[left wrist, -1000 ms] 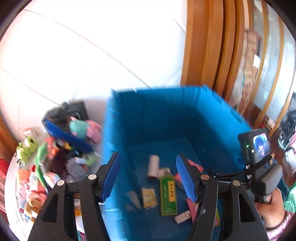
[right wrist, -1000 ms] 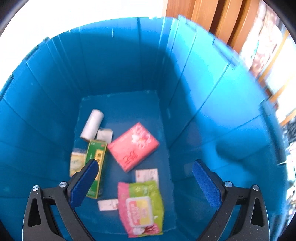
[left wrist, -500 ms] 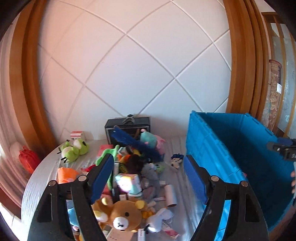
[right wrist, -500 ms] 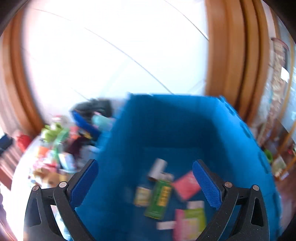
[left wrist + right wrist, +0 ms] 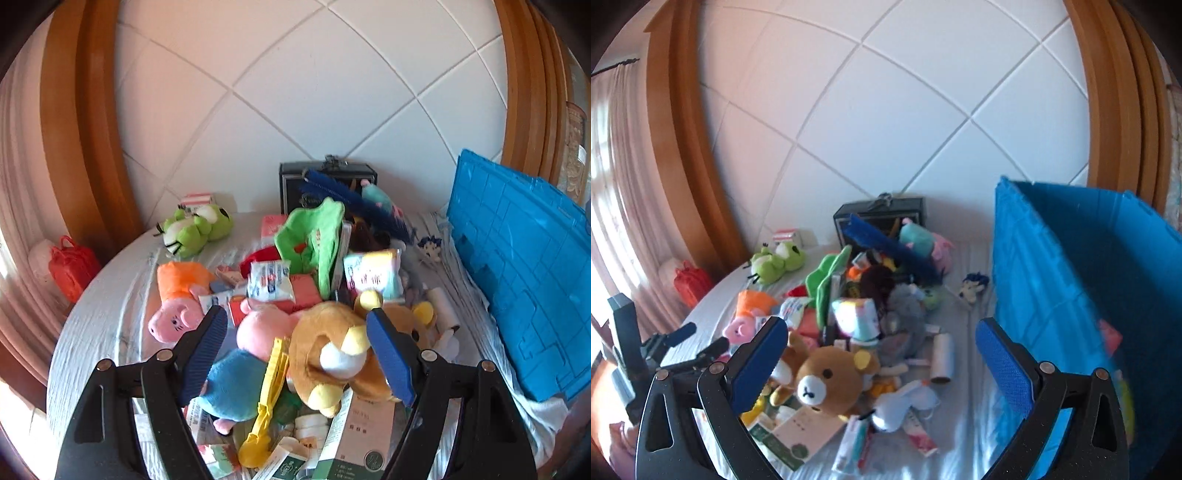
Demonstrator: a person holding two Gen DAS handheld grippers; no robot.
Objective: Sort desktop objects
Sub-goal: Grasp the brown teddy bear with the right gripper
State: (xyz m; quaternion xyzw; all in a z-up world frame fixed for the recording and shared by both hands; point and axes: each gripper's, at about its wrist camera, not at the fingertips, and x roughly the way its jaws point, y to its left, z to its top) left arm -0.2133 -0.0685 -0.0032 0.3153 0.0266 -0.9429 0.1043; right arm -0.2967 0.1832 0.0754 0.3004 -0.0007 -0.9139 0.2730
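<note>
Both your cams looked down into the blue crate a sec ago; now both face the toy pile on the white-clothed table, w/ the crate at the right of each view. Your left gripper has just been widening its jaws and now stands wide, nothing pinched; the brown bear plush and a yellow plastic clip show in the gap below, contact can't be told. Your right gripper is wide open too, empty, same spread as before, hanging over the bear plush and a white paper roll.

Edges: crate wall stands just beside the pile's right side, only a narrow strip of bare cloth between. Black case sits at the back by the tiled wall. Table's rounded left rim has open cloth past the pink pig plush and the green frog plush. In the right view, your left tool's frame shows at far left, apart from the right jaws.
</note>
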